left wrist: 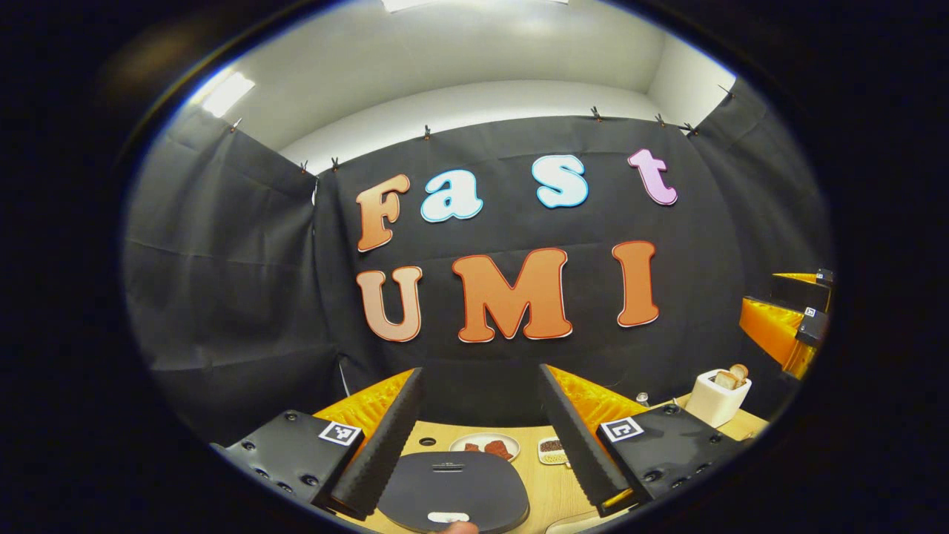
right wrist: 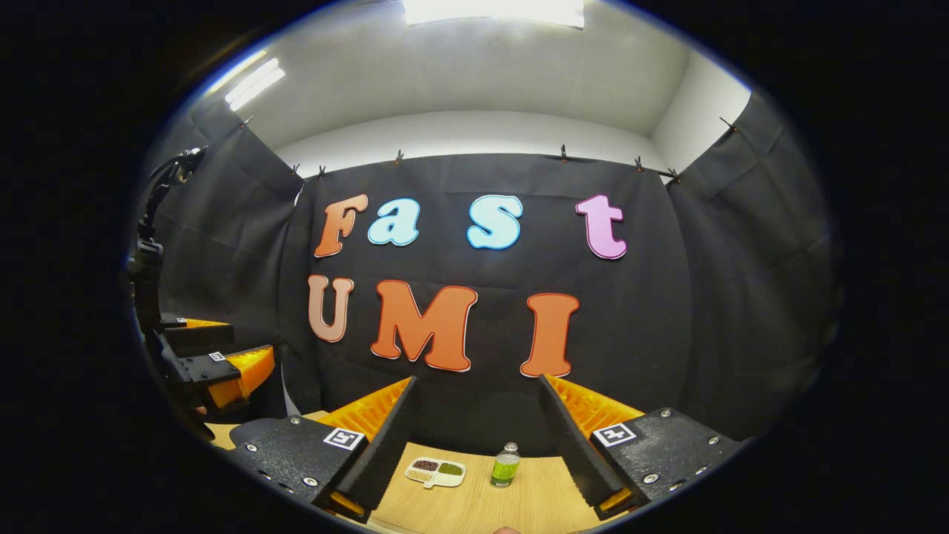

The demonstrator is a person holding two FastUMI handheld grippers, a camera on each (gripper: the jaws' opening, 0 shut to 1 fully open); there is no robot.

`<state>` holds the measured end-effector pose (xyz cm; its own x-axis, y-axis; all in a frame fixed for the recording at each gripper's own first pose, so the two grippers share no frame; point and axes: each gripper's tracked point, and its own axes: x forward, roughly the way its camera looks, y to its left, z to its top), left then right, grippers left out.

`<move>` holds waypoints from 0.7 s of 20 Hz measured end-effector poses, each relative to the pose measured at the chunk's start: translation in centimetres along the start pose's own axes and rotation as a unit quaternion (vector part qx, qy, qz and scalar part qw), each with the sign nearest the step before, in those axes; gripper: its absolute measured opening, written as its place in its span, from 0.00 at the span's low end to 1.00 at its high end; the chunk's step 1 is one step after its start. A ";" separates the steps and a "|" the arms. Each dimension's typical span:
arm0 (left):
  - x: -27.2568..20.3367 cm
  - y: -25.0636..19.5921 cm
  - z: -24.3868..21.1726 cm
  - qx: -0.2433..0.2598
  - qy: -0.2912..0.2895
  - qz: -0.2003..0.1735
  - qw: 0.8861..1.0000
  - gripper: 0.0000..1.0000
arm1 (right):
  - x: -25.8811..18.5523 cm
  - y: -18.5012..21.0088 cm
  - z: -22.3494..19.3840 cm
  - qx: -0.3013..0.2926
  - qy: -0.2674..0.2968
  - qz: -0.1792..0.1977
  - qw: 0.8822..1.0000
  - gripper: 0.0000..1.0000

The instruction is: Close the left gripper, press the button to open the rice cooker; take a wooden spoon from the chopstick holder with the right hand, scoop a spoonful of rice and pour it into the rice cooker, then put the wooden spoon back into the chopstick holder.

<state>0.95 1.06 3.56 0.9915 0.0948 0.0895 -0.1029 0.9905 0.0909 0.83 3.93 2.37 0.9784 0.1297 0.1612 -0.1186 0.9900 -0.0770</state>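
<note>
Dark, smooth plastic makes up the lid of the rice cooker (left wrist: 452,486), which lies shut just under the left tongs (left wrist: 480,426), a pale button (left wrist: 448,517) at its near edge. The left tongs stand wide open above it, holding nothing; the right tongs (right wrist: 478,437) are likewise spread and empty over the wooden table (right wrist: 474,504). With the lid down and the spoon stowed, the scene would fit either a cooker waiting to be opened or one closed again after filling. The button looks small and stiff, best met squarely by closed tips, since a glossy lid may let them slide. At the right in the left gripper view a white chopstick holder (left wrist: 716,400) stands upright with pale wooden handles, the wooden spoon (left wrist: 737,373) likely among them: light, rigid, best pinched on the shaft. A small divided dish (right wrist: 435,472) holds dark and greenish grains, and a plate (left wrist: 485,447) carries reddish pieces; a green bottle (right wrist: 506,467) stands beside the dish.
</note>
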 end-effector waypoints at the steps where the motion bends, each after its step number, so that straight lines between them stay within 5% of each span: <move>1: -0.1 0.1 0.0 0.003 0.000 0.001 1.000 0.97 | 0.0 0.1 -0.1 0.001 0.001 0.001 1.000 0.96; 14: -0.5 -0.8 0.4 0.003 -0.007 -0.012 1.000 1.00 | -0.2 -0.4 0.9 0.028 -0.005 0.000 1.000 0.96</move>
<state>0.50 0.16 3.86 0.9926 0.0687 0.1005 -0.0787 0.9920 0.0985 0.51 3.54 3.26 0.9766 0.1295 0.1716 -0.1275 0.9916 -0.0226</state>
